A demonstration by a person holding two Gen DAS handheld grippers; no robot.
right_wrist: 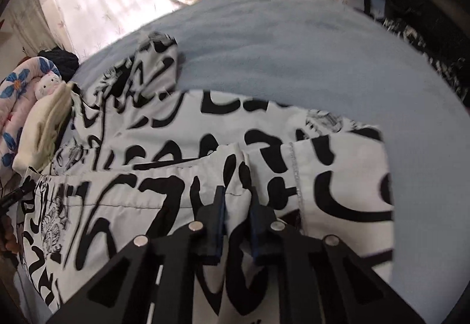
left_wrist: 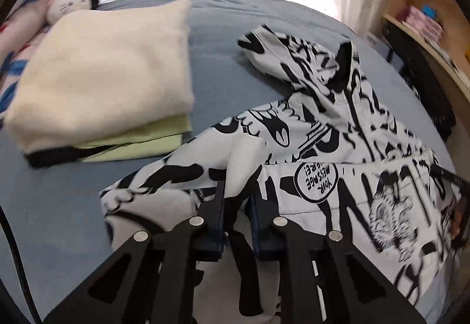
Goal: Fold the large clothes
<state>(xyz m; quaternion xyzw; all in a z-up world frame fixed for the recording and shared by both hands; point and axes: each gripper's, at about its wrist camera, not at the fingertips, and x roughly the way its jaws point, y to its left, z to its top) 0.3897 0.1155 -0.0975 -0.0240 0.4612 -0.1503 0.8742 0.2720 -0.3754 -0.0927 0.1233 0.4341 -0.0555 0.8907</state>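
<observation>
Two folded garments (left_wrist: 100,83) already sit stacked on the bed (left_wrist: 223,27); the printed jacket (left_wrist: 337,124) lies rumpled, both left tongs (left_wrist: 237,200) and right tongs (right_wrist: 236,200) clamped on its fabric, folding barely begun.

Left tool (left_wrist: 238,200) and right tool (right_wrist: 236,200) angled downward (both clamped on cloth).

R gripper (right_wrist: 237,200) at bottom centre pinches a raised fold of the b&w printed jacket (right_wrist: 164,130), which spreads across mid-frame on the blue bedsheet (right_wrist: 293,54), w/ cream folded clothes (right_wrist: 47,124) & plush toy (right_wrist: 47,83) at left edge.
</observation>
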